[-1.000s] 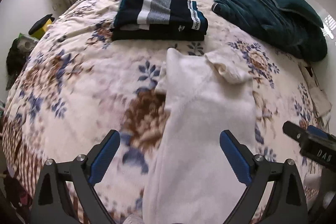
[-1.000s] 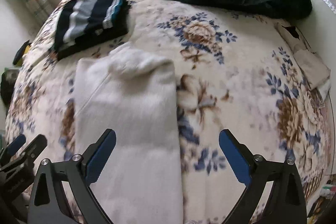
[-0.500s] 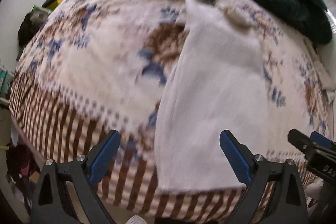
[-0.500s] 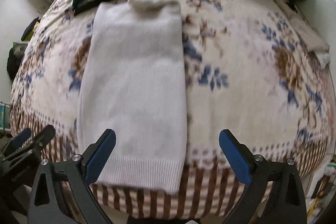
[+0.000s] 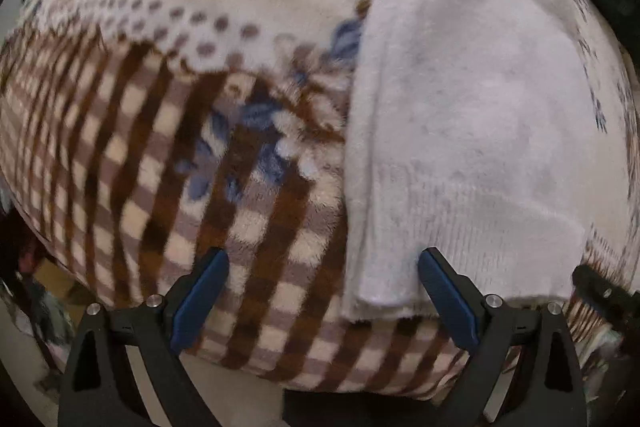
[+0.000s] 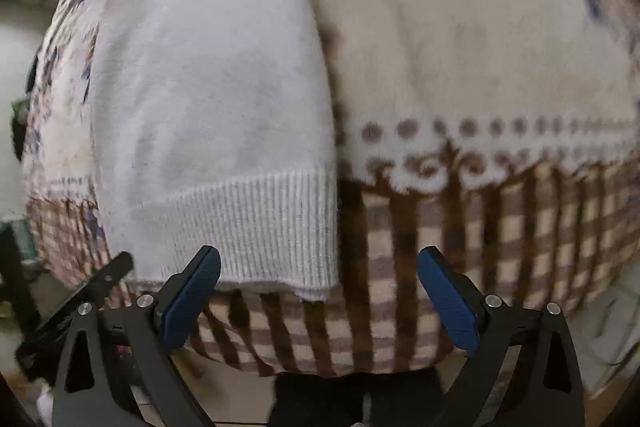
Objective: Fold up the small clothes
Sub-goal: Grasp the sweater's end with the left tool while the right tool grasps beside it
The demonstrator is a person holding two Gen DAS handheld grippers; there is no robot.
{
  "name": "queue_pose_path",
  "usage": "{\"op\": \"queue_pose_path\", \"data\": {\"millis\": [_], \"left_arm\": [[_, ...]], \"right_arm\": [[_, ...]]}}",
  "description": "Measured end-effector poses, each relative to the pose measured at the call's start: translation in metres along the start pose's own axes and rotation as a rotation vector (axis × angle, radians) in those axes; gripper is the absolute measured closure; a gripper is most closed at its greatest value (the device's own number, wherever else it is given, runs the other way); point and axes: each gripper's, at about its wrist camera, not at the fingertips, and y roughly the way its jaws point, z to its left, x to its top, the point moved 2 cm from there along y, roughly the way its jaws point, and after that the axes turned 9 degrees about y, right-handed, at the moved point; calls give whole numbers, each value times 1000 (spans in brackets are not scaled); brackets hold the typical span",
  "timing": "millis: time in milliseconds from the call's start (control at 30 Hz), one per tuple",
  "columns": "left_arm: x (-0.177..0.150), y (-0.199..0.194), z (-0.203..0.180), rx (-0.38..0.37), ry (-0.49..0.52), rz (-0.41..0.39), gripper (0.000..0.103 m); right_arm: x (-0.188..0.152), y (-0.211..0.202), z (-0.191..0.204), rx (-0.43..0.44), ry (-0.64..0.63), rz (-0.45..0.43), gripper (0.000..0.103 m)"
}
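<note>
A white knit sweater [image 5: 472, 115] lies folded lengthwise on the bed, its ribbed hem [image 6: 256, 227] at the near edge. My left gripper [image 5: 322, 297] is open and empty, low at the bed's edge, with the hem's left corner [image 5: 380, 291] between its fingers. My right gripper [image 6: 318, 301] is open and empty, with the hem's right corner [image 6: 316, 283] between its fingers. The sweater's far end is out of view.
The bed carries a fleece blanket [image 5: 168, 131] with flowers and a brown checked border [image 6: 480, 247] hanging over the near edge. The other gripper shows at the right rim of the left view [image 5: 600, 295] and the left rim of the right view [image 6: 84, 291].
Both grippers have pulled back and dropped from above the bed to the sweater's ribbed hem at the near edge. The folded striped garment and teal robe have left view.
</note>
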Motion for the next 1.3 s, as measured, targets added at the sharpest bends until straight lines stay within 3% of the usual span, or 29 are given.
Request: {"op": "queue_pose_path", "data": {"millis": [200,367,400,433,467,500,533,567,600,633,833,967,1133,1300], "left_arm": [[15,0,-4,-195,-64,-49,6],[29,10,-10,-253,-65,-64,11],[30,12,-11,-240,-50,-60,16],[33,13,-13,-225,-30,-58,30],[33,12,-16,-221,-4,-68,51],[32,10,-19,-231,13,-73,64],[32,8,-21,-245,29,-78,83],[31,4,-25,-255,49,-84,91],[31,0,-27,-253,61,-94,92],[31,-2,-29,-258,65,-101,93],[38,-33,-19,-335,26,-143,94],[61,-79,-18,-415,-2,-226,94],[123,-136,-25,-498,-19,-344,94],[217,-163,-44,-543,10,-410,94]], "right_arm": [[13,24,-27,224,177,110,3],[18,33,-36,343,230,152,4],[18,35,-35,356,227,160,6],[18,37,-35,366,226,162,9],[19,38,-35,385,227,165,18],[19,40,-34,392,223,173,34],[19,41,-33,394,221,178,45],[18,42,-31,408,218,187,69],[19,43,-33,419,217,193,87],[19,41,-31,439,221,192,89],[21,18,-18,522,224,185,92],[35,-31,0,570,187,143,92],[81,-98,34,624,149,56,92],[172,-149,90,668,132,-67,92]]}}
